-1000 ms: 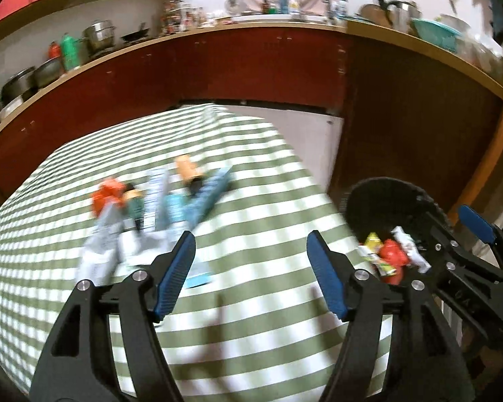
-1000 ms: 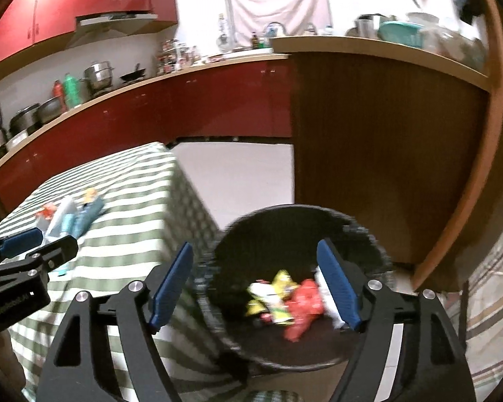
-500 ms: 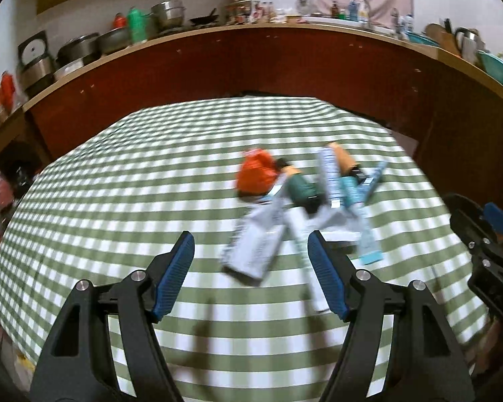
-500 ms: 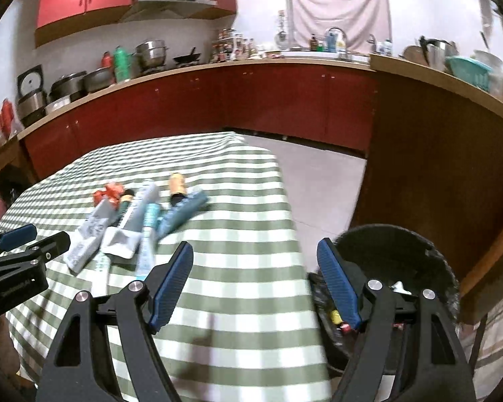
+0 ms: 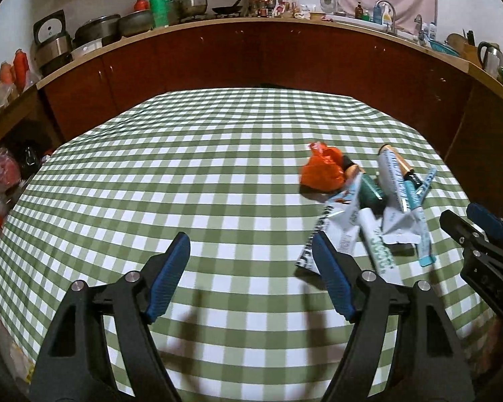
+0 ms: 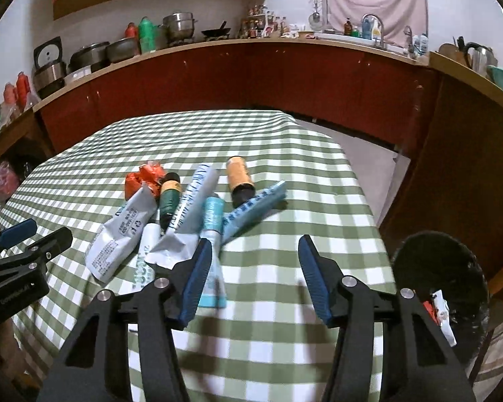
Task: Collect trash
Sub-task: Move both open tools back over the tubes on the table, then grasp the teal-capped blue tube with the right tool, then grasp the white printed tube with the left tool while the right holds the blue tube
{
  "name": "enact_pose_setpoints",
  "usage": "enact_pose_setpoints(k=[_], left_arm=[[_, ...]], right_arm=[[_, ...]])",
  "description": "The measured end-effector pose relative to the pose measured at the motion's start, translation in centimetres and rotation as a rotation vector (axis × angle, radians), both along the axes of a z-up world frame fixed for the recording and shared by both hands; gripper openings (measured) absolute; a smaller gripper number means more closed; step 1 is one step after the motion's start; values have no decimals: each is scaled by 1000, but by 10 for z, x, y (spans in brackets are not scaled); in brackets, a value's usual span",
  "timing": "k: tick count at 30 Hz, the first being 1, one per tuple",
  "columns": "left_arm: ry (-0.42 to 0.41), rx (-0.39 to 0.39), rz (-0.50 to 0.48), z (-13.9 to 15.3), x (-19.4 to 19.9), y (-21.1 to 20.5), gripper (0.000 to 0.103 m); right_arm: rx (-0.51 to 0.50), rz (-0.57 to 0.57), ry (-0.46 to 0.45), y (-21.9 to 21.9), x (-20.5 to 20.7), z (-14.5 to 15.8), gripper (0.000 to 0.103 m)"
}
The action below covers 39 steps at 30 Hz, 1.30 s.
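A heap of trash (image 6: 184, 221) lies on the green checked table (image 5: 151, 184): squeezed tubes, a dark green bottle (image 6: 169, 197), an orange bottle (image 6: 238, 176) and a crumpled orange bag (image 5: 322, 171). My left gripper (image 5: 249, 239) hovers over bare cloth left of the heap; its jaws are opening with nothing between them. My right gripper (image 6: 255, 243) hangs just right of the heap's near end. Its jaws are closing on nothing, and a pale blue tube (image 6: 214, 281) lies beside its left finger. A black bin (image 6: 446, 268) holding wrappers (image 6: 441, 308) stands off the table's right edge.
Dark red cabinets and a worktop with pots (image 5: 184, 0), bottles and a sink (image 6: 372, 33) run around the far side. Bags (image 5: 3, 171) sit on the floor at the left. The table's right edge (image 6: 362, 194) drops to a pale floor.
Both views have swung left, away from the bin and onto the table. The heap of trash now lies close ahead, and the right jaws stand narrower than before.
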State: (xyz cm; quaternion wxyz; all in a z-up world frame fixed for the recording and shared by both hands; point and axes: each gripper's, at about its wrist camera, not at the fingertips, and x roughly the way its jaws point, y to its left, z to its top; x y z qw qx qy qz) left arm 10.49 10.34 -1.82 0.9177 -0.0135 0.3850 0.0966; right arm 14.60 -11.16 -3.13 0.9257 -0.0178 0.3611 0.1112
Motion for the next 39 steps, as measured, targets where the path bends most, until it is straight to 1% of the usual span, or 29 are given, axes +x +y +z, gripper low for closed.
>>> enact_pose_setpoints(k=[5,8,11,13,14,15,16,22,31,32,34,39], left_arm=[[7,-14,18,-3,4,15,74],[12,-21,20,-4,6,21,74],[19,-33,10,-6,9,23,74],[18,-34,4,-7,10,22,74],[17,-34,-1,-8,11,22,74],[17,-35,-3,-8,11,21,74],[17,-39,-6,-9,12,20,74],[13,-60,-23,-10,15,13,74],[17,-73,-75,-13,21,-12,75],[18,-75,-80,-13,22,-14,75],[21,-80,-94,-14,26,-20,80],[49,-75,-123,-24,39,-32,80]], right_arm=[[-22,22,29,16,10,-2,48],[-35,32,52,23,14,-5,43],[-42,47,81,29,18,-8,34],[-39,55,99,31,20,-9,25],[-38,57,107,31,20,-10,23],[-36,58,110,30,21,-10,16],[-31,58,111,30,20,-10,14],[-21,46,93,28,13,-8,13],[3,7,64,2,2,-3,13],[5,1,63,-2,1,-3,13],[9,-7,61,-7,0,-3,13],[27,-28,60,-25,-2,-4,13]])
